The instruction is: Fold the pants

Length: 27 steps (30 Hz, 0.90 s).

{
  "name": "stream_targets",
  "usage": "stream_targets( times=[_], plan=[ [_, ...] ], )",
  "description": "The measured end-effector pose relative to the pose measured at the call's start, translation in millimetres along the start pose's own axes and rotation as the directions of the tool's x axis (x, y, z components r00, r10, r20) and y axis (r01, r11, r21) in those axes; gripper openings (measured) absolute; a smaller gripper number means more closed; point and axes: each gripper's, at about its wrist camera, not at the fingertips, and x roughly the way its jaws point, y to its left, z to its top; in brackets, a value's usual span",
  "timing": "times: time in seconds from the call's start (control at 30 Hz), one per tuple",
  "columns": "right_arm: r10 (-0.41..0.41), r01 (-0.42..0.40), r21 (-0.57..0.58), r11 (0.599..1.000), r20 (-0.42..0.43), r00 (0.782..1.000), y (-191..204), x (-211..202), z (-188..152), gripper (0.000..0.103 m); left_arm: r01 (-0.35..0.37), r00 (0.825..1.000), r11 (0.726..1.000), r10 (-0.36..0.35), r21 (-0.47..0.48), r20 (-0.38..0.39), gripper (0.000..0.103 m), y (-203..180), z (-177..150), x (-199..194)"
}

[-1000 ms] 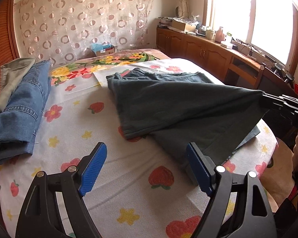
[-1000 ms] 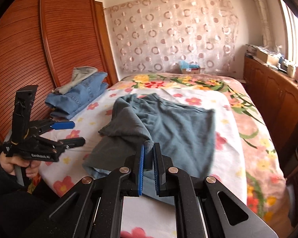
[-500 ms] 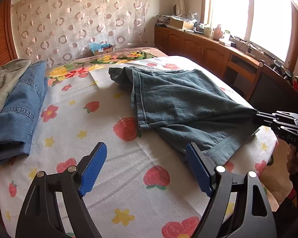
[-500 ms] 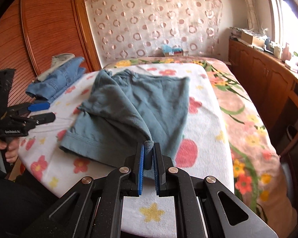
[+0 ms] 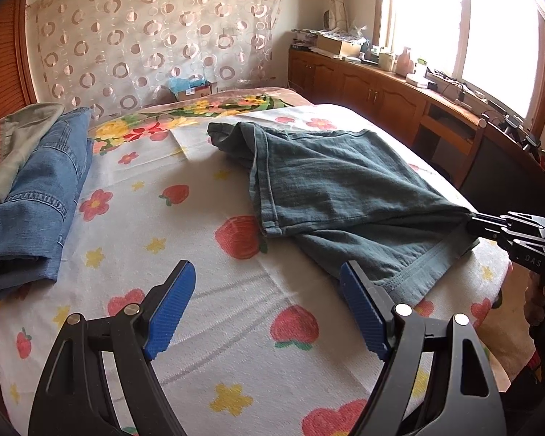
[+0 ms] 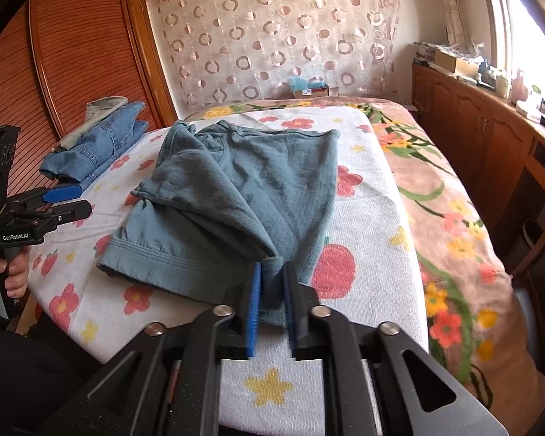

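Mid-fold: our right gripper [image 6: 270, 283] pinches the pants [image 6: 243, 189] corner at the bed's [image 6: 374, 225] near edge; left gripper [image 5: 267, 305] wide, empty. Next, lay it flat.

The right gripper [image 6: 271, 290] sat at six o'clock, its blue pads [image 6: 253, 305] pinched on a bunched corner of the teal pants [image 6: 243, 196]. From that clamp the cloth rose toward twelve o'clock, one layer folded over another, spread on the flower-and-strawberry sheet [image 6: 367, 254] of the bed [image 6: 450, 218]. At nine o'clock the left gripper [image 6: 69, 201] hung beside the bed edge, its fingers parted and holding nothing, a hand [image 6: 9, 272] gripping its handle. A folded stack of blue jeans [image 6: 101, 145] lay at ten o'clock, apart from the pants. A wooden cabinet [image 6: 490, 134] ran along at two o'clock.
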Motion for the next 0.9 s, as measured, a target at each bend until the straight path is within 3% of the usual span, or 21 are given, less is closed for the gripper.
stream_targets(
  times=[0.17,0.43,0.67,0.9],
  plan=[
    [0.016,-0.015,-0.020,1.000,0.044,0.999,2.2,-10.7,6.1,0.029,-0.002,1.000,1.000,0.002,-0.008,0.012,0.083,4.0,2.0,-2.6],
    [0.101,-0.089,-0.149,0.985,0.074,0.992,45.9,2.7,30.9,0.029,0.004,0.999,1.000,-0.003,-0.012,0.041,0.083,16.6,7.6,-15.9],
    [0.197,-0.189,-0.237,0.953,0.013,0.980,89.0,49.1,54.8,0.029,-0.007,0.999,1.000,0.007,-0.018,0.051,0.083,31.4,9.2,-24.3],
    [0.203,-0.218,-0.310,0.925,-0.079,0.976,108.2,99.0,68.2,0.029,-0.012,0.999,0.999,0.014,-0.034,0.051,0.083,45.1,6.6,-26.5]
  ],
)
